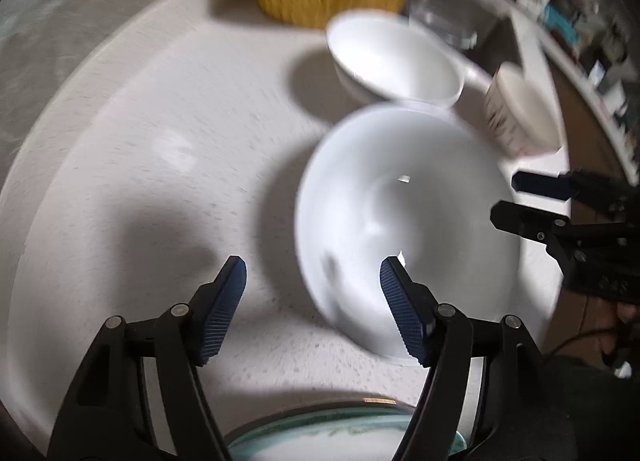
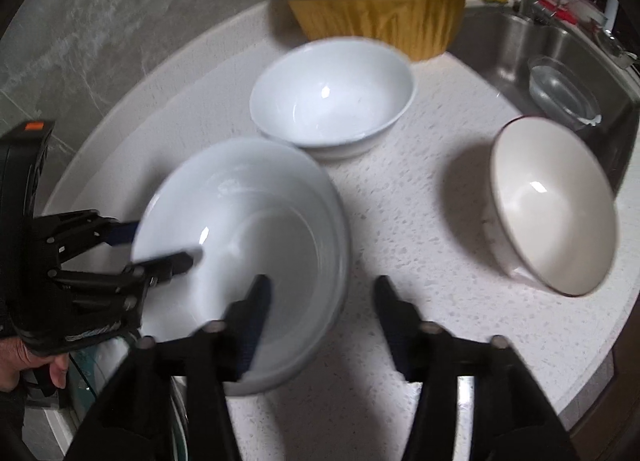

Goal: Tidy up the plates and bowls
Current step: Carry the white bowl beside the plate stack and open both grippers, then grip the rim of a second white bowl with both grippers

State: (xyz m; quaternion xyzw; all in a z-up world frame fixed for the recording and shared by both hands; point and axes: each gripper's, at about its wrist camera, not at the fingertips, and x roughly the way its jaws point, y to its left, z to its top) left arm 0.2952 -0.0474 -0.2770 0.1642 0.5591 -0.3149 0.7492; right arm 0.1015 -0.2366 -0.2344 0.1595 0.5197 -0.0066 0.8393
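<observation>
A white speckled countertop [image 2: 400, 221] fills most of the right wrist frame. On it sit a large white bowl [image 2: 248, 253] at lower left, a stack of white bowls [image 2: 332, 97] at upper centre, and a cream bowl [image 2: 552, 205] at right. A yellow basket [image 2: 380, 17] stands along the top edge.

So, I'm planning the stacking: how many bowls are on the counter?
3 for sure: a wide white bowl nearest the grippers, a white bowl by the yellow basket, a cream bowl near the sink. More may be nested underneath.
</observation>
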